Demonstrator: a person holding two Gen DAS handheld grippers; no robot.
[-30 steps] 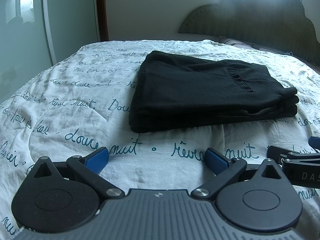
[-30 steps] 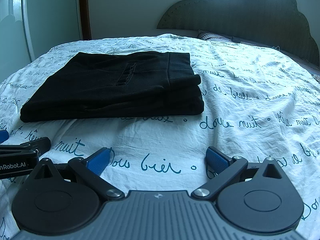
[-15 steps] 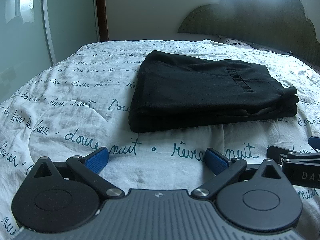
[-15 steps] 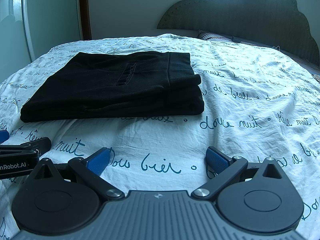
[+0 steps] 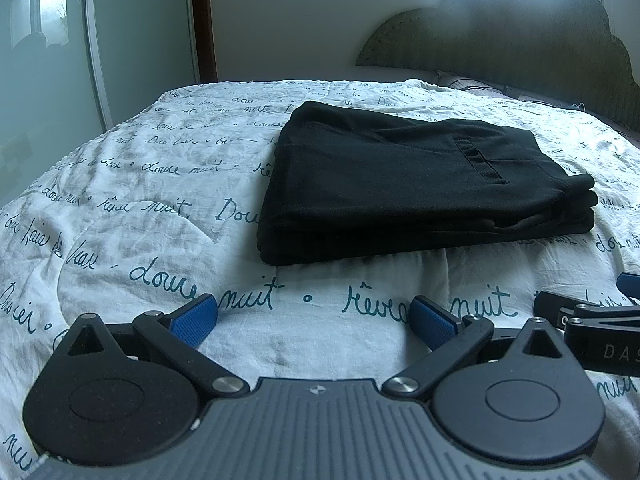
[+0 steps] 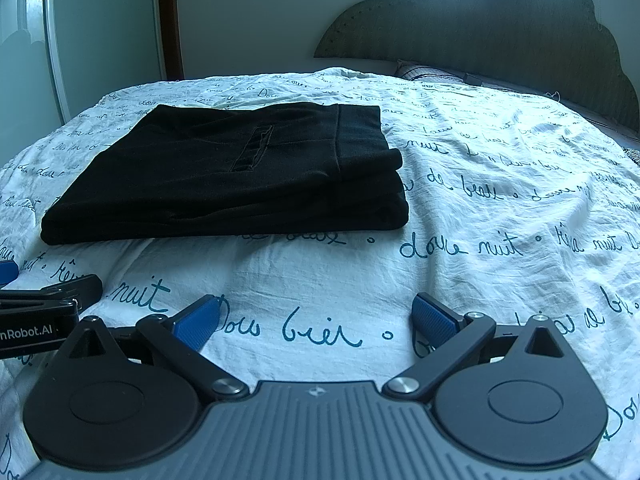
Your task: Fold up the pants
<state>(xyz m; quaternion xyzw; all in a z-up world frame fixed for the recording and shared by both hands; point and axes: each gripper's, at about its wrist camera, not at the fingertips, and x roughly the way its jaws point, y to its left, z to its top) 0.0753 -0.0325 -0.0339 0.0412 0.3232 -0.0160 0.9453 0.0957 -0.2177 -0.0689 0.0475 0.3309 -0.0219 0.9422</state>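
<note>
black tongs point(image 5: 314, 316), blue ribbed pads point(image 5: 195, 320)

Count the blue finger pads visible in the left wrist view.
3: two on the left gripper, one pad per side, and one at the right edge on the right gripper; its other is out of frame.

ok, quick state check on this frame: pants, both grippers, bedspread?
pants: folded into a compact stack of layers, lying flat on the bed, nothing touching them
left gripper: open, empty, low over the bedspread, short of the pants
right gripper: open, empty, low over the bedspread, short of the pants
bedspread: spread over the bed, lightly wrinkled
</note>
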